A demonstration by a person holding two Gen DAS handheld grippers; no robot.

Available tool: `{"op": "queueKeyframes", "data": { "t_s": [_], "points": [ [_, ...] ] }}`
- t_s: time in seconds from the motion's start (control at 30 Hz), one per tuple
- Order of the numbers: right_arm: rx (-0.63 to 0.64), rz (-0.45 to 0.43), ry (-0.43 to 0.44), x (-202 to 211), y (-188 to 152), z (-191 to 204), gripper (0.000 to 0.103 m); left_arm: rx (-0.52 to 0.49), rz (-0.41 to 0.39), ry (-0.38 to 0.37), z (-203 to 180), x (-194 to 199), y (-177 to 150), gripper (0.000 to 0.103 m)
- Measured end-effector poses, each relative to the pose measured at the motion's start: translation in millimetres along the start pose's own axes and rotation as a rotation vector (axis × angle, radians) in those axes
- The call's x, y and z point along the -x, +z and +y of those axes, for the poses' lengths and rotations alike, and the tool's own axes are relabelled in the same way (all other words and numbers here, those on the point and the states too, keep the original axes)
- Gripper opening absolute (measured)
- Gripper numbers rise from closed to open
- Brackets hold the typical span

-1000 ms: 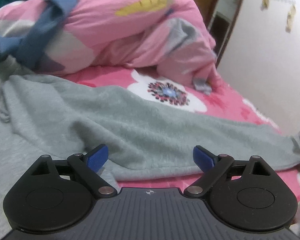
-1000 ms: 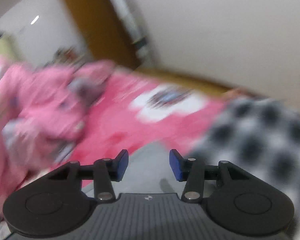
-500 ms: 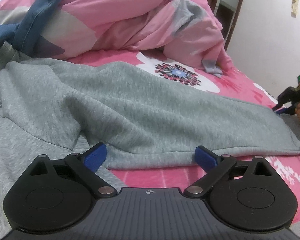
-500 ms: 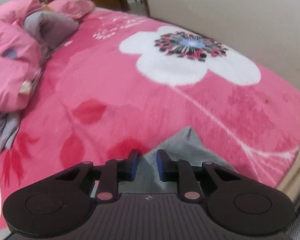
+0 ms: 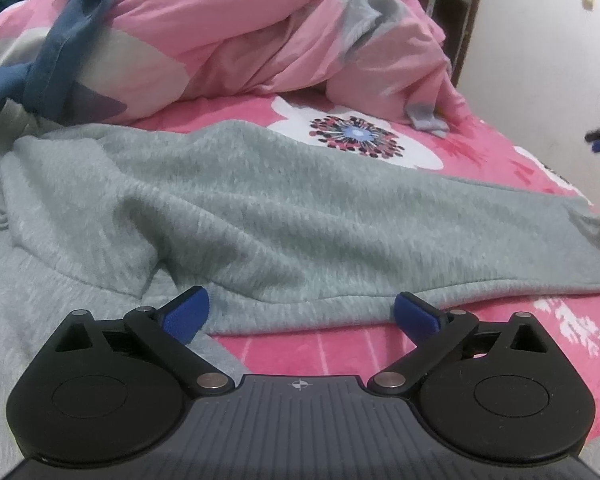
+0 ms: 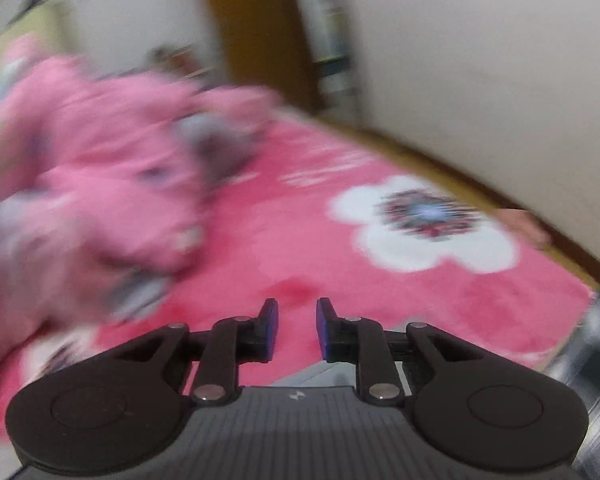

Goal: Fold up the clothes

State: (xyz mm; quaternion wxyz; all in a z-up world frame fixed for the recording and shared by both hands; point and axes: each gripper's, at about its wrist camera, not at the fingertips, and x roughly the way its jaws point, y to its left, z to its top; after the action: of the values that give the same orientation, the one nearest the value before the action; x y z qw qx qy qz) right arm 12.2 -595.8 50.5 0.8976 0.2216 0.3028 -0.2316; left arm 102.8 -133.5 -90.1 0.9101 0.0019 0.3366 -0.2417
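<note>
Fuzzy matt grey knit garment [image 5: 300, 216] on a plush pink bedspread [image 5: 300, 348]; smooth cotton quilt [image 5: 260, 32]

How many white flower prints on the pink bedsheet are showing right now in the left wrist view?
1 full flower, just beyond the far edge of the gray garment, near the bunched pink quilt. A white patch at the right may be a second; others may lie hidden under the fabric.

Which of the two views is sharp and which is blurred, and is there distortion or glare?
Left wrist view: mostly sharp, the grey garment and the flower print read clearly; only the dark shape at the right edge is smeared. Right wrist view: strong motion blur over the pink quilt and bedcover, while the right tongs stay crisp. Both views bend straight lines, fisheye style. No glare.
</note>
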Motion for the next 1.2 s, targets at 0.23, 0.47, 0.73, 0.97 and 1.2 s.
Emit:
{"op": "queueKeyframes", "data": {
  "t_s": [0.23, 0.47, 0.73, 0.97, 1.2],
  "points": [
    [0.416, 0.152, 0.237, -18, -53, 142, 0.042, 0.047, -0.024, -0.025, 9, 3, -6, 0.1],
    [0.77, 0.229, 0.302, -89, -100, 218, 0.042, 0.094, -0.051, -0.084, 18, 3, -10, 0.101],
    [0.967, 0.34, 0.376, -139, -119, 252, 0.054, 0.136, -0.073, -0.129, 25, 6, -12, 0.102],
    [0.979, 0.404, 0.36, -130, -127, 255, 0.016, 0.155, -0.086, -0.148, 29, 7, -13, 0.102],
    [1.183, 0.165, 0.187, -98, -138, 271, 0.005, 0.154, -0.088, -0.148, 31, 7, -14, 0.102]
  ]
}}
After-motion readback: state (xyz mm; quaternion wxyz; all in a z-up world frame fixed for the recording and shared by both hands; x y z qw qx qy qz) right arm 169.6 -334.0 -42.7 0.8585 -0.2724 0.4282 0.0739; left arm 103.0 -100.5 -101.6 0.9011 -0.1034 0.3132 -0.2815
